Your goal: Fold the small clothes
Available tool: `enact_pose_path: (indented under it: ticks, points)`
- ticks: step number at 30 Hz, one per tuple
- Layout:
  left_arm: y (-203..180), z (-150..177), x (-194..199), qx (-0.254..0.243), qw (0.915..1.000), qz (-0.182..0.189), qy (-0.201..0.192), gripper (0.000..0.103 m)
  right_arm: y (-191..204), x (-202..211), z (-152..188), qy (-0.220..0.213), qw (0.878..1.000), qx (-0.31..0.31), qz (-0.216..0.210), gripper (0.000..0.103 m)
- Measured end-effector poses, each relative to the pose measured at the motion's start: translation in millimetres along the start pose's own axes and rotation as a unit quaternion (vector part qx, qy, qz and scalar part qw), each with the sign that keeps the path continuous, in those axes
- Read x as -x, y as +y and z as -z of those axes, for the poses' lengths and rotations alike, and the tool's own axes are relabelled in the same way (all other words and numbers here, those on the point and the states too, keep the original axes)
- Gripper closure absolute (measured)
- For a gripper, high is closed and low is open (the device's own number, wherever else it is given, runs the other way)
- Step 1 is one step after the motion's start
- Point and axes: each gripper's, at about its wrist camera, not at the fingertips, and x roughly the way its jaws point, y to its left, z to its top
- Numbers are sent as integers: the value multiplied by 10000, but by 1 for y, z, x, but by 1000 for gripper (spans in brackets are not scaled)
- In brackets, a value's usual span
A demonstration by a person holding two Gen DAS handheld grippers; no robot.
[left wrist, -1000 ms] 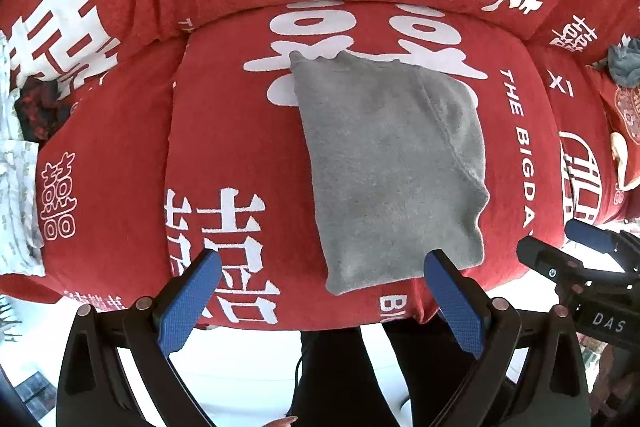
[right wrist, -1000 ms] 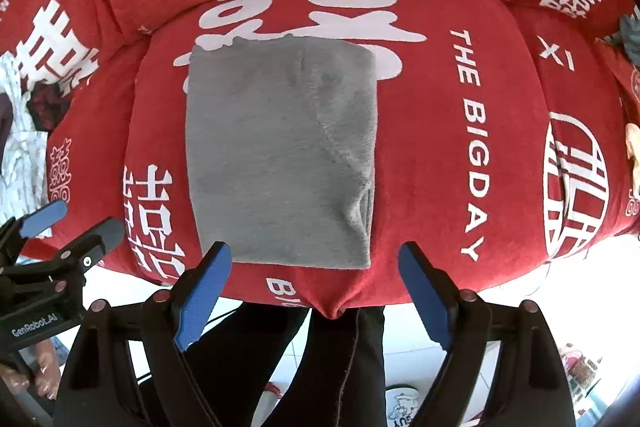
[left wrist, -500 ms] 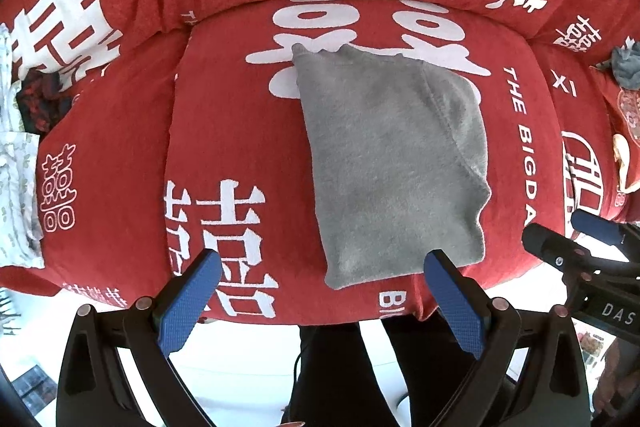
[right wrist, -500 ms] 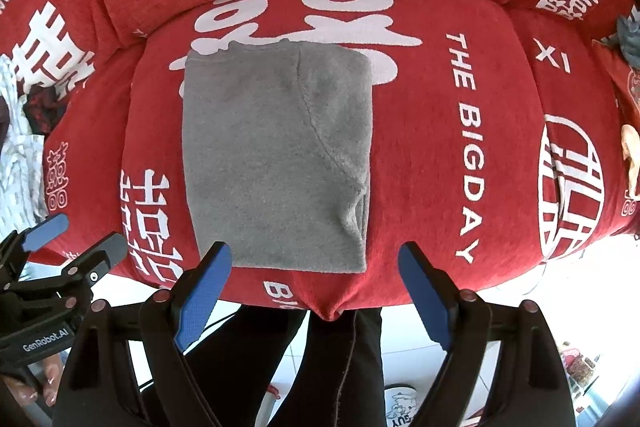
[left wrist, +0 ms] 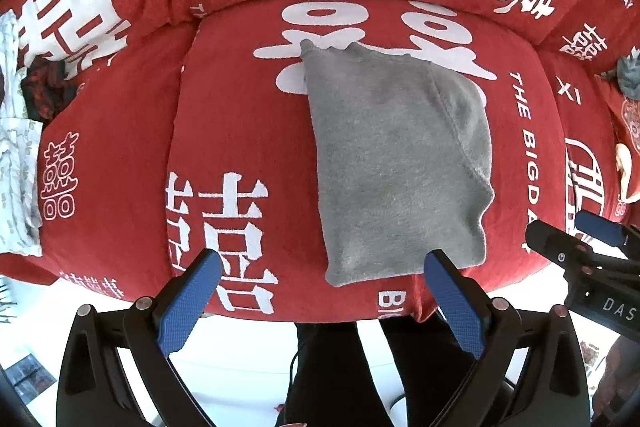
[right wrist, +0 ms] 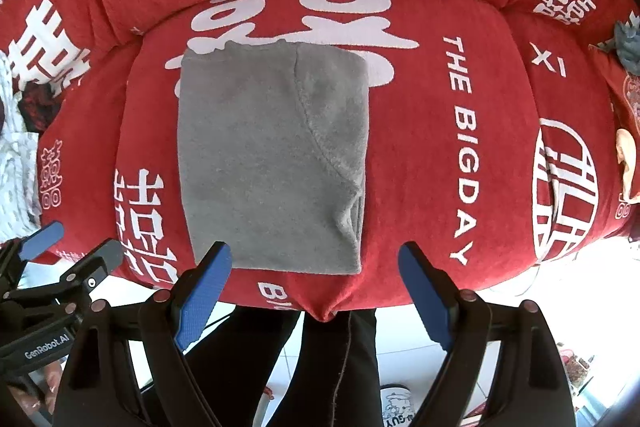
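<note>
Red sofa cushion [right wrist: 440, 187] with white print, carrying grey folded garment [right wrist: 272, 163] flat at centre. Soft, light, limp fleece; best pinched at near hem corners. Left gripper [left wrist: 320, 291] and right gripper [right wrist: 316, 283] both spread wide, empty, hovering above near edge.

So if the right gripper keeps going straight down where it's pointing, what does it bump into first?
Probably the near edge of the grey folded cloth on the red cushion. The open right gripper hangs above that edge, though the height is hard to judge.
</note>
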Motion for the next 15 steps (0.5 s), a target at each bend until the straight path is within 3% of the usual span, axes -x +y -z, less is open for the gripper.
enact_pose_path:
  ticks: [15]
  points:
    - [-2,-3,2,-62,9999,-132,-57,2,1,2,-1,-18,10000,-4,12,15]
